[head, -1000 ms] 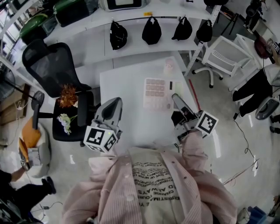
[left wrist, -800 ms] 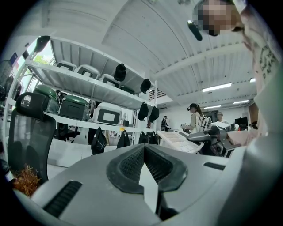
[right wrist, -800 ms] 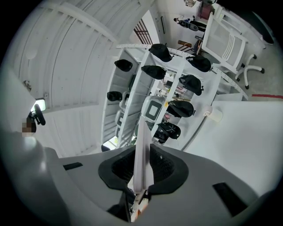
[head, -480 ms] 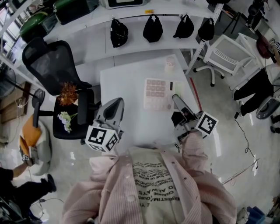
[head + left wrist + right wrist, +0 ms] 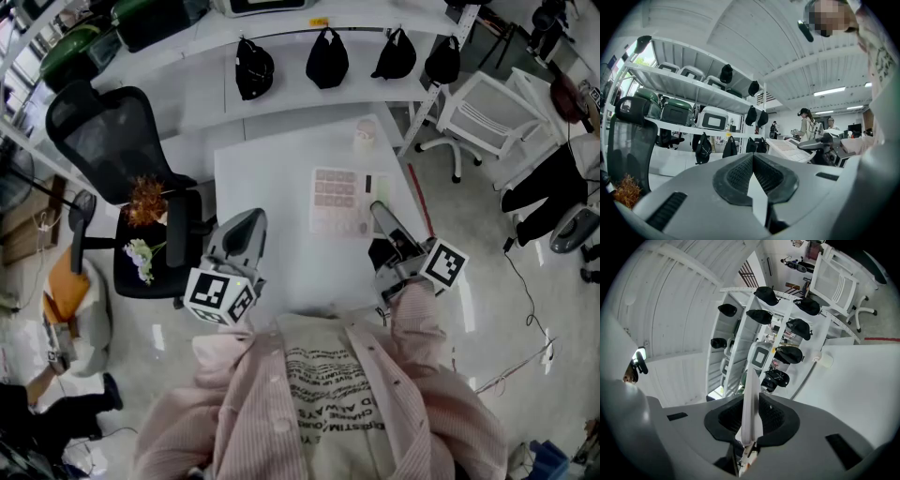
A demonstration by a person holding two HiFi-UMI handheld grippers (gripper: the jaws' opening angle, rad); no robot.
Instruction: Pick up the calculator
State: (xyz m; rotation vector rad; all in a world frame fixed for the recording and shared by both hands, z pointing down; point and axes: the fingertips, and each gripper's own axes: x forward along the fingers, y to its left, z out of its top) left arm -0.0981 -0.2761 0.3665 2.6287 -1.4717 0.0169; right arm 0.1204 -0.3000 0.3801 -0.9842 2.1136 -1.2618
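The pale pink calculator (image 5: 337, 200) is clamped by its right edge in my right gripper (image 5: 379, 212), over the white table (image 5: 262, 178). The right gripper view shows it edge-on as a thin pale slab (image 5: 751, 394) pinched between the black pads (image 5: 774, 414). My left gripper (image 5: 249, 225) hovers at the table's left side, well apart from the calculator; its jaws (image 5: 752, 159) meet at the tips with nothing between them. In the left gripper view the calculator (image 5: 787, 149) appears to the right, with the right gripper (image 5: 825, 146) on it.
A small white cup (image 5: 364, 139) stands at the table's far edge. Left of the table is a black office chair (image 5: 108, 141) with flowers (image 5: 143, 204) on its seat. A shelf with black bags (image 5: 326, 62) runs behind; a white chair (image 5: 480, 117) stands far right.
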